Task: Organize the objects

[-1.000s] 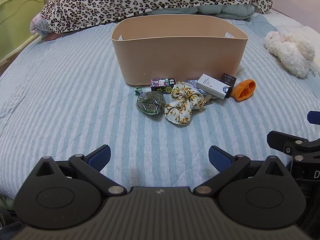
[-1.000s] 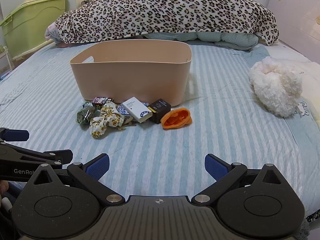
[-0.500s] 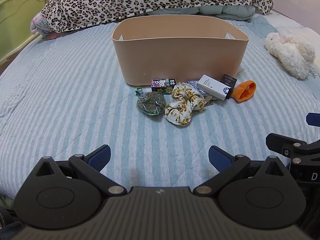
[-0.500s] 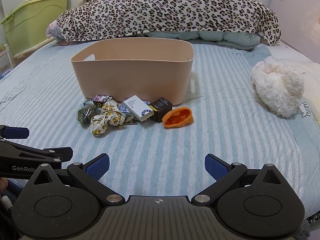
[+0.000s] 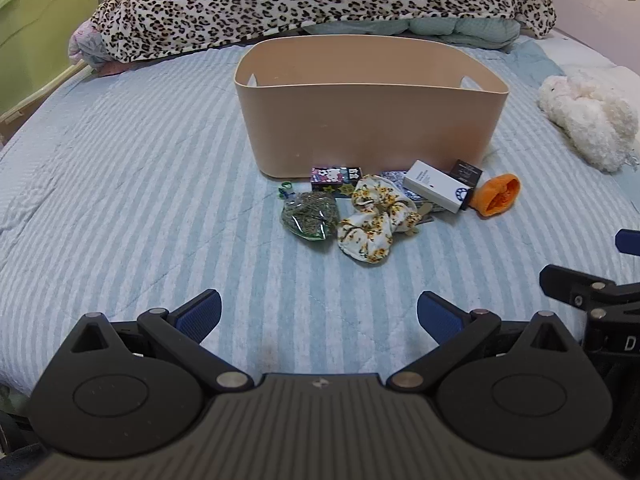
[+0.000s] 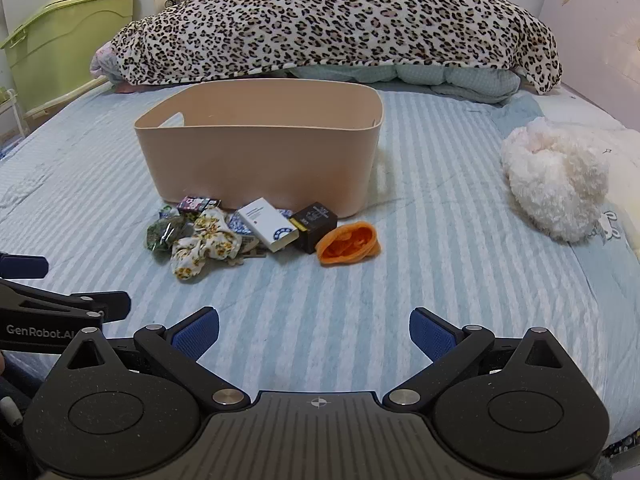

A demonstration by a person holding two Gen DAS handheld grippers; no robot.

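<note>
A tan plastic bin (image 5: 370,128) (image 6: 260,160) stands on the striped bed. In front of it lies a small pile: a green herb bag (image 5: 309,216) (image 6: 164,234), a floral scrunchie (image 5: 374,216) (image 6: 204,244), a cartoon-print box (image 5: 336,176) (image 6: 198,203), a white box (image 5: 438,186) (image 6: 268,229), a black box (image 5: 464,172) (image 6: 314,224) and an orange pouch (image 5: 498,194) (image 6: 348,242). My left gripper (image 5: 319,314) is open and empty, short of the pile. My right gripper (image 6: 314,334) is open and empty, short of the pouch.
A leopard-print blanket (image 6: 332,28) lies heaped behind the bin. A white fluffy toy (image 6: 556,180) (image 5: 588,116) lies at the right. A green storage box (image 6: 60,40) stands off the bed at the left. The other gripper shows at each view's edge.
Both grippers have moved slightly forward toward the pile and bin, which look a little nearer. Both stay open and empty. No object has moved.
</note>
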